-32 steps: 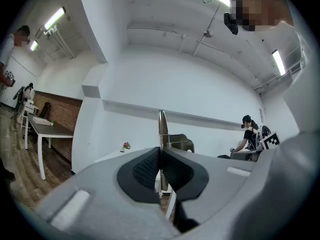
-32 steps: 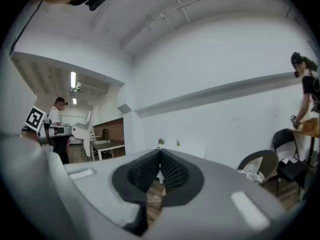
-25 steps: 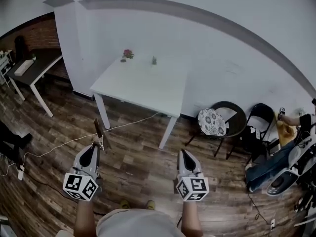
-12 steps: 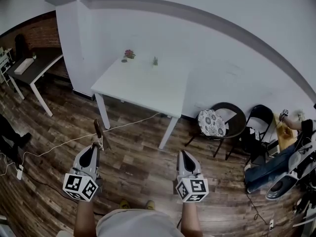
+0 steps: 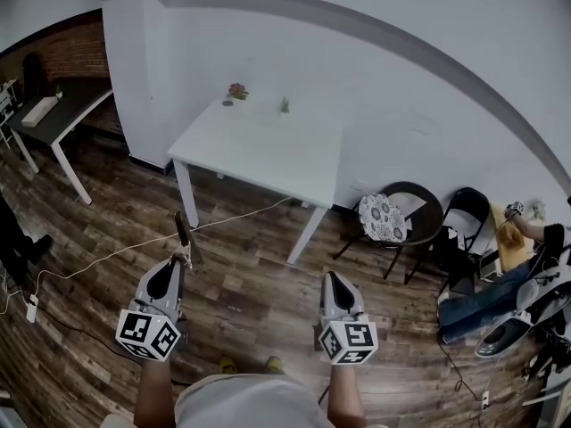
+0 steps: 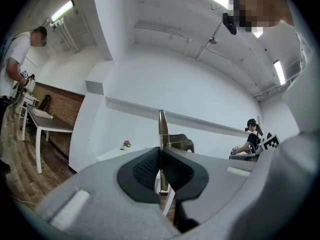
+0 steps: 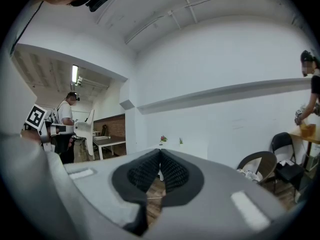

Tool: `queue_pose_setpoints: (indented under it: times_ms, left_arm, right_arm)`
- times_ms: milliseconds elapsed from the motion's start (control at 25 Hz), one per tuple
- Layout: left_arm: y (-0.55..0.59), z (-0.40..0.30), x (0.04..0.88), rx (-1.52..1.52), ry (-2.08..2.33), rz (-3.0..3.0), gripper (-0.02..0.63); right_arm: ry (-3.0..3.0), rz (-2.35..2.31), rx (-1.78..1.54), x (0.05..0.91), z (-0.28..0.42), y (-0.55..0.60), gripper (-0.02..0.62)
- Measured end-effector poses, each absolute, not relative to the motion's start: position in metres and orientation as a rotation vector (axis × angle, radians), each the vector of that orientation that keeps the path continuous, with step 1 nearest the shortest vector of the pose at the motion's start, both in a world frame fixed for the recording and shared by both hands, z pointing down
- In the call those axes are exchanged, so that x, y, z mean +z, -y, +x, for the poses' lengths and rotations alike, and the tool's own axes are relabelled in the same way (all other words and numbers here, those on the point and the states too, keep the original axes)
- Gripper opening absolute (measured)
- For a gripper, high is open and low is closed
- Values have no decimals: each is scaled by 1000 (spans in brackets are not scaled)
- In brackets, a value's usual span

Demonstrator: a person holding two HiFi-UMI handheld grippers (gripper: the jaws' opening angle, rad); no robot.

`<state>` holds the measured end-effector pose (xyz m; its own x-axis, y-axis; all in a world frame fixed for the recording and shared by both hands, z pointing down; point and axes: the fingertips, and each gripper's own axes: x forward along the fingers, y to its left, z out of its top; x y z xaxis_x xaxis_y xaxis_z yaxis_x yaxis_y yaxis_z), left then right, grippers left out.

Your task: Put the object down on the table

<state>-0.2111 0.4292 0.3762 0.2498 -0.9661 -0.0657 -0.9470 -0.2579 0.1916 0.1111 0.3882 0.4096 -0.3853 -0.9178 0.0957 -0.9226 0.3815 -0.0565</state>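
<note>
– How does the left gripper (image 6: 160,155) stand?

– Its jaws are clamped on a thin flat utensil (image 6: 162,128), which sticks straight up between the pads. The head view shows the dark utensil rising from the gripper's tip over the wooden floor (image 5: 250,283).

– And the right gripper (image 7: 160,156)?

– Its pads meet, with nothing between them.

– Where is the utensil relative to the table?

– It is well short of the white table (image 5: 268,154), which stands ahead by the wall.

– What differs from a second ago?

– Little. The left grip looks the same, and both grippers sit at almost the same spots in the head view. The dark desk (image 5: 62,114) has slid slightly towards the left edge.
</note>
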Motion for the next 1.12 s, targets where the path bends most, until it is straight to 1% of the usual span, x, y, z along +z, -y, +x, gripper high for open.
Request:
queue_pose_setpoints:
  times_ms: [240,520,840,1120]
  left_arm:
    - [-430,-227,380,-270,1800,2391,9]
    - [-424,-226,389,-244,1783,2408,9]
    - [-384,-213,394,-166,1781,2416,9]
    - [-319,-198,400,-110,1814,2382,9]
  right_arm:
    - [2558,1702,137,414,88,-400,3]
    - [2544,1732,159,420,89,-394,3]
    - [2542,1744,249,441,104,-351,3]
    - [2550,1734,288,451,126,-280,3]
